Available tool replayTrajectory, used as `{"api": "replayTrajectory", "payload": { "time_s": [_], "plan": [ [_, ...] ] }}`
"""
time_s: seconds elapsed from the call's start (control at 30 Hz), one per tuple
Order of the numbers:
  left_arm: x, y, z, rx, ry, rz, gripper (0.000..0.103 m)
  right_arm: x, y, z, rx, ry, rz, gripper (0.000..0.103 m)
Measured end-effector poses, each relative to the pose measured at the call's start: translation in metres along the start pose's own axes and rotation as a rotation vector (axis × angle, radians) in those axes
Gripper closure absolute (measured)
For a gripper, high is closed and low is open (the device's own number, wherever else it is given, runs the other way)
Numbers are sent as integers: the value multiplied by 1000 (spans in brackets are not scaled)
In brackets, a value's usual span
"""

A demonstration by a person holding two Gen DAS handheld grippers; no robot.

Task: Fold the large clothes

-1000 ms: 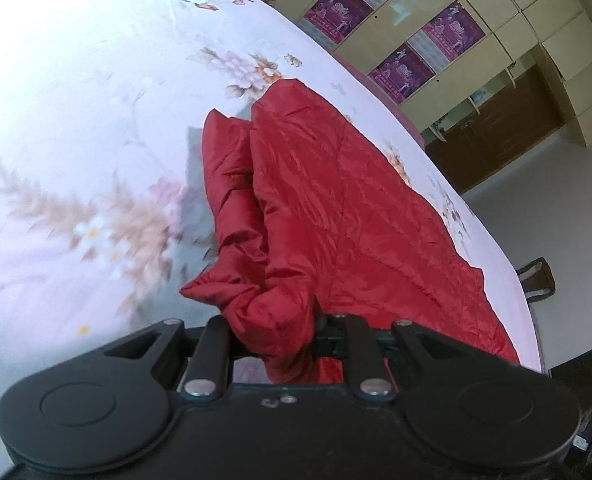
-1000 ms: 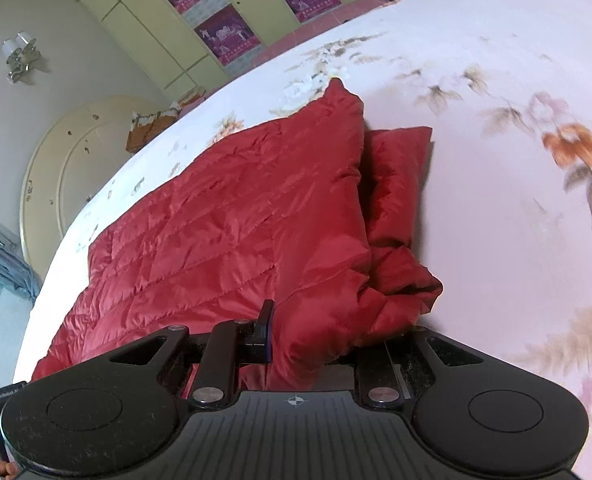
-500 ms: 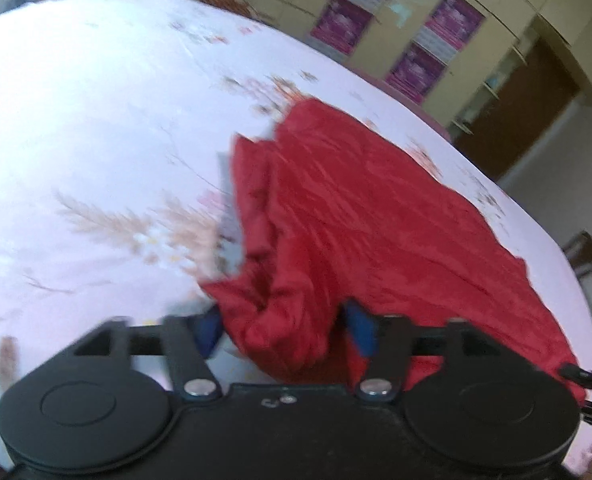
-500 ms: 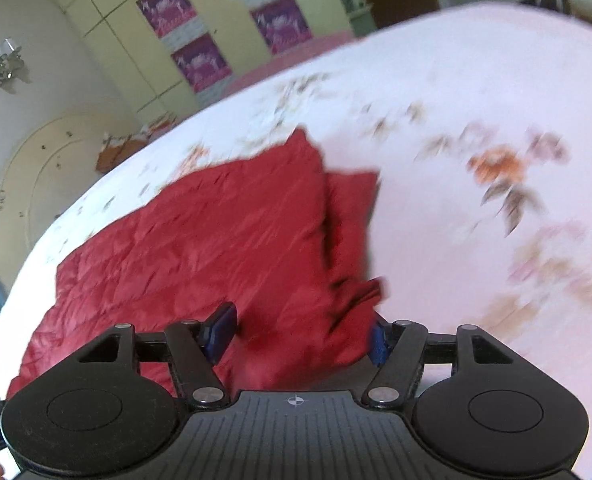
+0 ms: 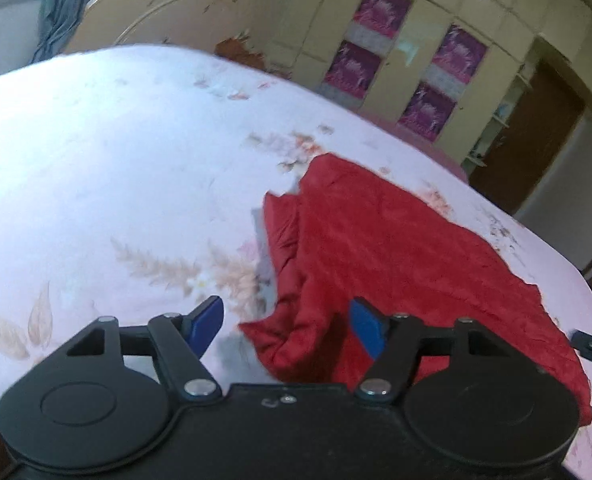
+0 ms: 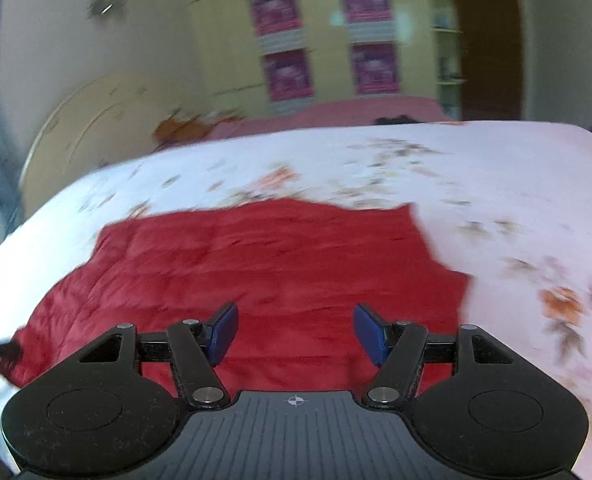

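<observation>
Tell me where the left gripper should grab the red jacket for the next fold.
Probably the bunched near corner of the red jacket, approached low from the bed side. It humps up off the floral sheet, giving thickness to pinch. The left gripper is open there already.

1. The jacket (image 6: 264, 264) lies flat on the bed (image 6: 516, 168), ahead of and beneath the right fingers (image 6: 224, 330).
2. Its bunched edge (image 5: 292, 332) sits between the left fingers (image 5: 206, 320).
3. The wardrobe (image 6: 316, 40) stands beyond the bed.
</observation>
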State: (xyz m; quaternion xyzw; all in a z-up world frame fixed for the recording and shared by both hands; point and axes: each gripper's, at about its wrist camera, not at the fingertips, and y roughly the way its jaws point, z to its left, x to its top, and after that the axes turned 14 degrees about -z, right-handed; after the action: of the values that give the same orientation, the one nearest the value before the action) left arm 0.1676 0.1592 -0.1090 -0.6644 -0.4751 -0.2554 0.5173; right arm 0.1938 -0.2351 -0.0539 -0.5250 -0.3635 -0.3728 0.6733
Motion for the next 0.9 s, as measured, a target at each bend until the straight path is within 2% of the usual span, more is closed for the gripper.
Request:
{"api": "replayTrajectory", "payload": {
  "time_s": [0.07,0.1,0.17,0.33,0.43,0.57,0.7,0.8,0.87,0.9],
  "plan": [
    [1,1,-2,-13,6,20,39,-4,18,21,39,-41,20,41],
    [0,1,-1,-7,-6,31,38,-8,25,29,57,-55,27,54],
    [-4,1,2,7,-38,55,39,-16,43,47,74,-100,52,63],
    [-14,1,15,14,-119,112,36,-33,74,69,82,-185,106,63],
    [-20,2,18,-15,-171,164,33,-53,84,77,76,-236,141,63],
    [-34,12,19,-63,-261,243,33,-69,92,83,71,-307,142,63],
    [-39,24,15,-83,-293,228,34,-69,95,84,73,-318,154,63],
    [-39,31,11,-95,-320,214,35,-57,86,81,72,-289,151,63],
    [-39,34,9,-104,-346,209,39,-51,73,82,85,-273,128,63],
    [-40,35,8,-109,-358,207,46,-50,67,83,91,-280,121,63]
  ]
}}
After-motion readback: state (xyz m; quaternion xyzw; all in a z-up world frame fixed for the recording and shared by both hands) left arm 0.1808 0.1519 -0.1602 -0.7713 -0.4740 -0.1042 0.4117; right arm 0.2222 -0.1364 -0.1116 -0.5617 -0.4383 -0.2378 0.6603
